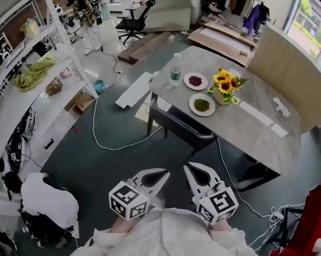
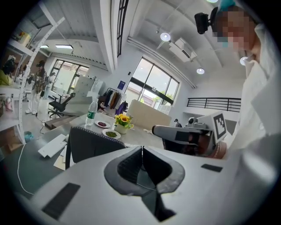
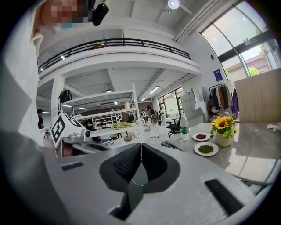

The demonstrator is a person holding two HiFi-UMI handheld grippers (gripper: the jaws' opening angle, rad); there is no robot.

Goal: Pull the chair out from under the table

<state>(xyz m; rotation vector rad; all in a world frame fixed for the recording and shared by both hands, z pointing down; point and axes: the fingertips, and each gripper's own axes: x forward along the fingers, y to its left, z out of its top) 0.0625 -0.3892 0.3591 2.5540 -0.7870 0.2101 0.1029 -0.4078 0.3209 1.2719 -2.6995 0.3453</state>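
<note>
Under the near long edge of the grey marbled table [image 1: 255, 133] sits the chair [image 1: 179, 128], dark and padded, tucked in so that little more than its backrest and legs shows in the head view. Its seat points in beneath the tabletop and its back faces out over the open floor. The studded top rail of the backrest, its long axis, runs parallel to the table edge, slanting from upper left to lower right in that view.

Both tongs are well apart from it, low in the head view. The left gripper [image 1: 165, 176] and the right gripper [image 1: 187, 167] are each clenched on nothing (each gripper view shows the dark pads meeting in a thin seam).

On the tabletop, at the end above the chair, stand a water bottle [image 1: 175, 70], a plate of red bits [image 1: 196, 81], a plate of green bits [image 1: 202, 104] and a vase of sunflowers [image 1: 225, 88].

A dark grey floor [image 1: 96, 164] carries a looping white cable [image 1: 105, 141] and flat white boards [image 1: 134, 90] by the table's corner. White shelving [image 1: 41, 68] lines the left side, and a person [image 1: 45, 199] crouches beside it. A tall pale panel [image 1: 288, 77] stands along the table's far side, and a black office chair [image 1: 134, 19] is farther off.
</note>
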